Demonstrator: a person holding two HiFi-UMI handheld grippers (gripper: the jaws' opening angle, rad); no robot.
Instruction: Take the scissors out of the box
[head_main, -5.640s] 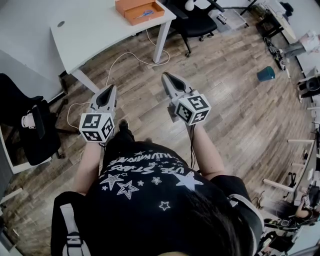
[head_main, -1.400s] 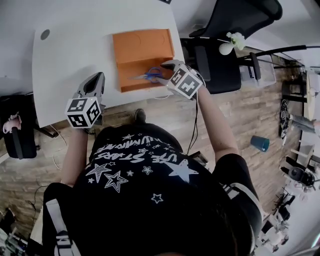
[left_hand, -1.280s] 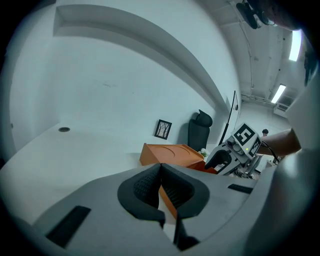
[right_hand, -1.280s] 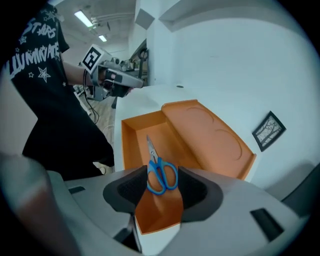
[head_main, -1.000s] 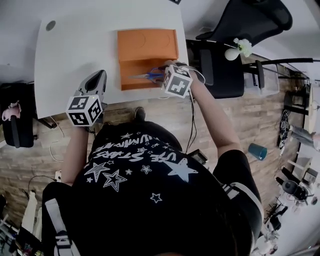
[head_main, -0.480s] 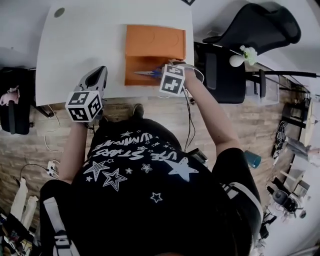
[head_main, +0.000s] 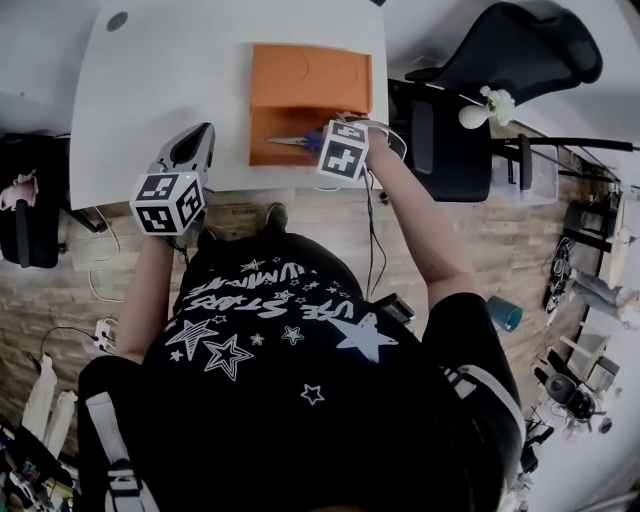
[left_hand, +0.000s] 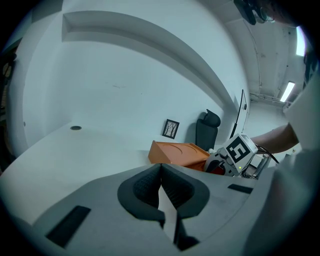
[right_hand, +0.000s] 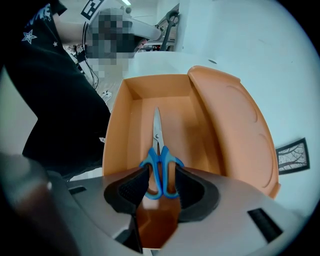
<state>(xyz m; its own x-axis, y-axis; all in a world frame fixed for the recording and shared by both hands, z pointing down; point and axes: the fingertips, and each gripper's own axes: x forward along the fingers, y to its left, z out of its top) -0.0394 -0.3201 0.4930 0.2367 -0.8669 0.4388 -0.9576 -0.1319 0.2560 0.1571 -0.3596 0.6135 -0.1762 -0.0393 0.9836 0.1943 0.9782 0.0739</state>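
The blue-handled scissors (right_hand: 157, 131) lie flat in the open orange box (right_hand: 132, 125), blades pointing away from my right gripper (right_hand: 162, 177). Its jaws are closed against both sides of the blue handles. In the head view that right gripper (head_main: 322, 142) sits at the box's (head_main: 270, 152) right end, over the scissors (head_main: 288, 141). The box lid (head_main: 310, 75) lies flat behind. My left gripper (head_main: 200, 135) hovers at the white table's front edge, left of the box, pads together and empty (left_hand: 161, 167).
The white table (head_main: 170, 70) carries only the box. A black office chair (head_main: 520, 50) stands to the right of the table. A black bag (head_main: 25, 225) is on the floor at the left. Cables trail over the wooden floor.
Over the earlier frames the person walked up to the table and my right gripper reached into the box, onto the scissors' handles. In the last half second it barely moved. The left gripper stayed put.
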